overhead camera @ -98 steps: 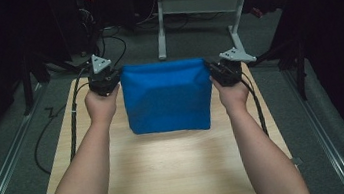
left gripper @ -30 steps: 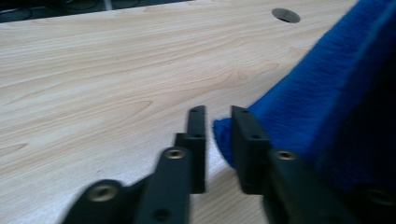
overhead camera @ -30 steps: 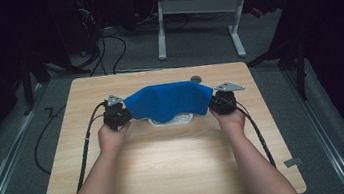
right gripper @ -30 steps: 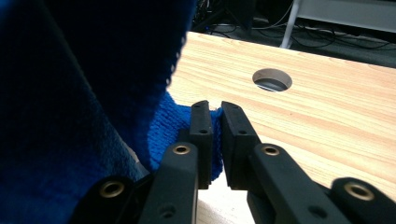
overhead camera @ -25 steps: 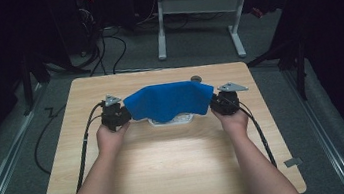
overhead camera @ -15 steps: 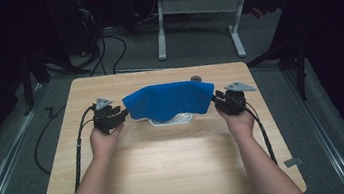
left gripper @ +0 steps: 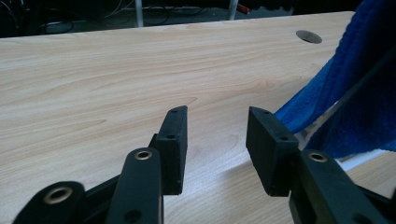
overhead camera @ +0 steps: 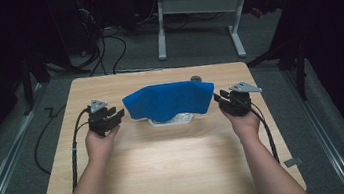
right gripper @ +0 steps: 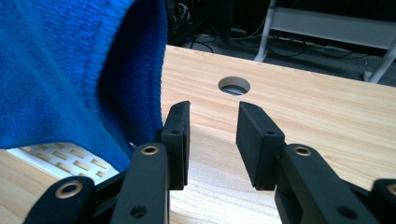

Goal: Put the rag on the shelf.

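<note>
Blue cloth [overhead camera: 168, 100] drapes over a white slotted basket [overhead camera: 172, 120] at upper centre of the table [overhead camera: 178, 161]. Left gripper [overhead camera: 112, 117] and right gripper [overhead camera: 222, 101] flank its side edges, jaws parted, holding nothing. Bare wood spreads across the lower frame.

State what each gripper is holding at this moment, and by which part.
Nothing is held. The left gripper and the right gripper both have open, empty jaws, one either side of the blue cloth draped over a white basket.
</note>
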Demonstrator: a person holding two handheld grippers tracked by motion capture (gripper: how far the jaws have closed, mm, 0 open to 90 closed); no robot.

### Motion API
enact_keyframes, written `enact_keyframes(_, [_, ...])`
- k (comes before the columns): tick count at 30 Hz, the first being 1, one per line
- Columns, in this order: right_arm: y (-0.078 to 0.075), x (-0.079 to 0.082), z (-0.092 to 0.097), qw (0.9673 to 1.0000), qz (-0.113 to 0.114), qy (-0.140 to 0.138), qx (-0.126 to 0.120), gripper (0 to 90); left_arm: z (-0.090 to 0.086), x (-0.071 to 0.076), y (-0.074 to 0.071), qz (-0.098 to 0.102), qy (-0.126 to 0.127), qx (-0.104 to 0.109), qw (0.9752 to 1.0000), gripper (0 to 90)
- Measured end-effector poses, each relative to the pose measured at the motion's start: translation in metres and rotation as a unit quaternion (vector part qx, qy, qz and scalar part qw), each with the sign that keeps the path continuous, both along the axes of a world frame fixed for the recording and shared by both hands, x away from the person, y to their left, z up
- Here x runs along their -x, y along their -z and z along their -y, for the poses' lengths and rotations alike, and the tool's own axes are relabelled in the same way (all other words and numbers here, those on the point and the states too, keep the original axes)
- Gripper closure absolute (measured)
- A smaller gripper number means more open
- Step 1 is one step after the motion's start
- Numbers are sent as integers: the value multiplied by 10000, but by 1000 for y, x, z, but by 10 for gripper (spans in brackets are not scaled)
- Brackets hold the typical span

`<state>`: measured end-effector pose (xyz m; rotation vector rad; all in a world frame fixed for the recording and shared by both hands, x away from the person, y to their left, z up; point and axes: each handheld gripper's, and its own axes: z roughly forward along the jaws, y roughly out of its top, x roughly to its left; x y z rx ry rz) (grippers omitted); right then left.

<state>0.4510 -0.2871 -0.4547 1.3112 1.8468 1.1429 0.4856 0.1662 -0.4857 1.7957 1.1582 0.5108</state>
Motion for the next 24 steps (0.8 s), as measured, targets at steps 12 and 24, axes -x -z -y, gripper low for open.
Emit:
enact_keyframes(12, [-9, 18, -2, 9998, 78, -104, 179, 591, -8, 23, -8, 190, -9, -104, 9998, 540])
enact_keyframes(24, [14, 85, -4, 9984, 81, -324, 452, 488, 1, 94, 13, -161, 383, -56, 9991, 503])
